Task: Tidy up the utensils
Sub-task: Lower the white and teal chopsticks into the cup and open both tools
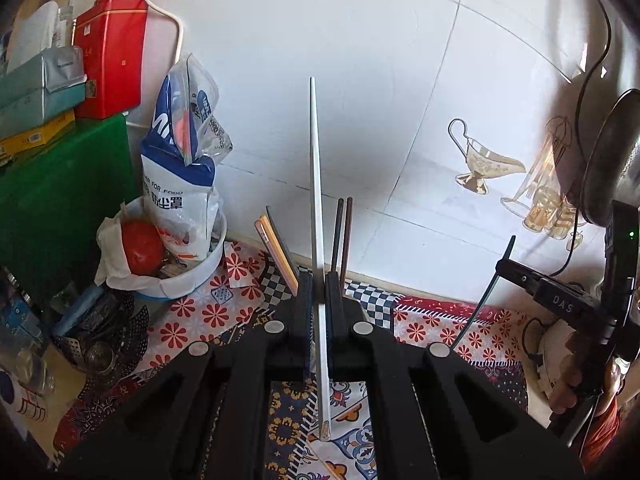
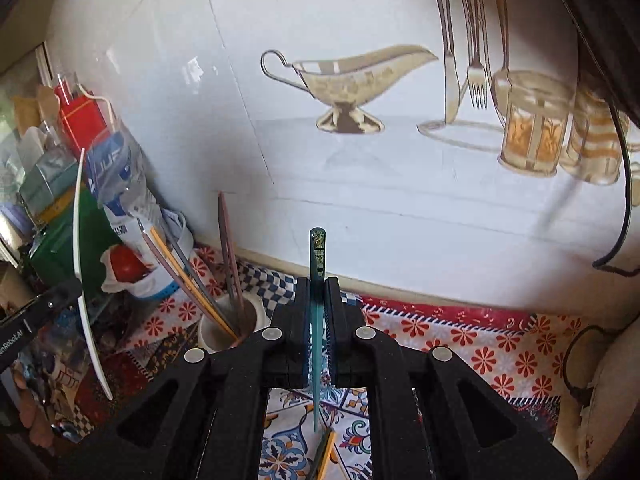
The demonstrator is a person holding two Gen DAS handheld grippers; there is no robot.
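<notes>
Left wrist view, left gripper (image 1: 319, 292) clamping upright white chopstick (image 1: 316, 184), right gripper (image 2: 319, 300) clamping upright teal chopstick (image 2: 317, 264)

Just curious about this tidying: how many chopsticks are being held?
2: white chopstick in the left claw, teal chopstick in the right claw. More stand in a cup.

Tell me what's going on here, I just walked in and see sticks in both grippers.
A person is sorting chopsticks with two hand-held grippers. The left tool is shut on a white chopstick, and the right tool is shut on a teal chopstick; both sticks are held above the patterned tablecloth. A white cup by the wall already holds several chopsticks. Another lies loose on the cloth below.
</notes>
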